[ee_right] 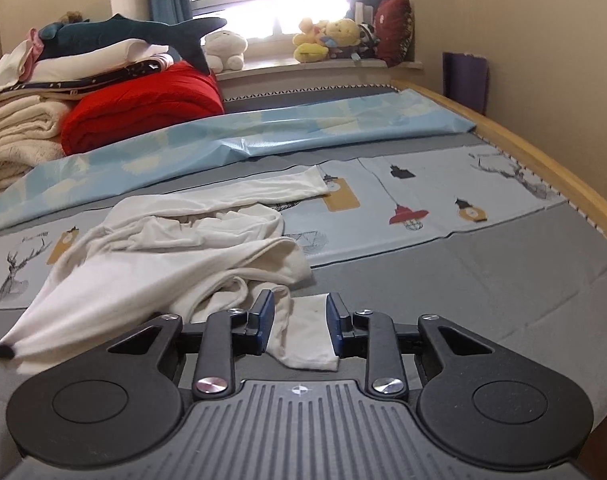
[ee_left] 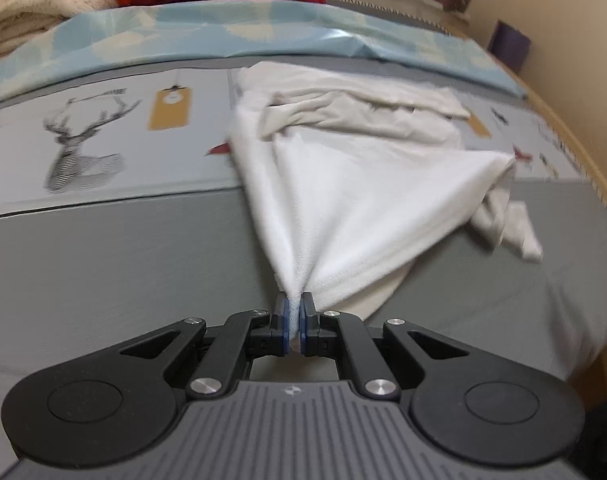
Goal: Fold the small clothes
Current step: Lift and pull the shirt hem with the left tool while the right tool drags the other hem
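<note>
Left wrist view: the left gripper (ee_left: 294,312) is clamped on a bunched edge of the white garment (ee_left: 355,184), with the cloth pinched between its blue pads (ee_left: 281,314). From the pinch point the fabric fans out ahead of the gripper in a taut triangle, lifted off the grey bed sheet (ee_left: 123,248); the rest of the garment lies crumpled farther ahead, on the printed panel with the deer motif (ee_left: 79,148). A loose end trails ahead and to the right of the gripper. Right wrist view: the right gripper (ee_right: 299,318) stands at a moderate opening, and a strip of the same white garment (ee_right: 175,248) lies between its pads (ee_right: 265,316) without being pressed by them. The main body of the cloth sits ahead and to the left of this gripper, stretching toward the pinched corner at far left. A red blanket (ee_right: 143,112) and stacked linens lie well beyond. Judged step: the garment is being picked up and tensioned for spreading; no fold is made yet. The next move calls for the right gripper to secure the strip, then for both grippers to draw apart and lay the cloth flat.
</note>
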{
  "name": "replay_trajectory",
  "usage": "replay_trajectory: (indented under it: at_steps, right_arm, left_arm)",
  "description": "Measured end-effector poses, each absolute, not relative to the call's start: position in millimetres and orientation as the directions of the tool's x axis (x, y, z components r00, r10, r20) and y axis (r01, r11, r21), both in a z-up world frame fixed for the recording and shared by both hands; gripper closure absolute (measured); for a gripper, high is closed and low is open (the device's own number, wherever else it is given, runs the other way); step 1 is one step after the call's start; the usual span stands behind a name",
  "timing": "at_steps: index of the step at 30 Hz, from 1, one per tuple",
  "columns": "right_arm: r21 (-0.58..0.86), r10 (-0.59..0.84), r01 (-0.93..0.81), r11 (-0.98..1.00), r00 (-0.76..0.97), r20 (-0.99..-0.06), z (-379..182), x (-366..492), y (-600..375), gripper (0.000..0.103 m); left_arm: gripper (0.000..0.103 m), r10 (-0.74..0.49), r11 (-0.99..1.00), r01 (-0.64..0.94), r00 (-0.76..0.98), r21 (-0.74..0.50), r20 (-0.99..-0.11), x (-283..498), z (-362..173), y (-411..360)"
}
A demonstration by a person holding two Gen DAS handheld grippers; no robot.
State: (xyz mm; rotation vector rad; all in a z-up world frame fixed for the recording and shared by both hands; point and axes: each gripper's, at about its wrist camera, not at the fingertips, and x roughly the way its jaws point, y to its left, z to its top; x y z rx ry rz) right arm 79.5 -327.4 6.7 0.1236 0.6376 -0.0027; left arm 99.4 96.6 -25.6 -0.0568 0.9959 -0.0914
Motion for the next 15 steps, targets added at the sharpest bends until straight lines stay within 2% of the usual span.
replay_trajectory:
  at_steps: [6, 9, 12, 15]
  right_arm:
    - [0.113, 0.037, 0.039, 0.993, 0.801, -0.598, 3, 84, -309, 0.073]
    - [0.112, 0.041, 0.034, 0.993, 0.794, -0.607, -1, 88, -305, 0.073]
    - [0.143, 0.067, 0.032, 0.989, 0.772, -0.632, -11, 96, -305, 0.073]
    - [0.189, 0.117, 0.024, 0.982, 0.71, -0.695, -26, 109, -303, 0.071]
  left_arm:
    - [0.099, -0.005, 0.998, 0.058, 0.41, 0.02, -0.912, 64, -44, 158]
    - [0.098, -0.078, 0.993, 0.105, 0.314, -0.047, -0.946, 52, -60, 175]
    - [0.096, -0.083, 0.988, 0.147, 0.287, -0.042, -0.954, 48, -66, 178]
    - [0.083, -0.132, 0.99, 0.085, 0.322, -0.11, -0.938, 55, -58, 192]
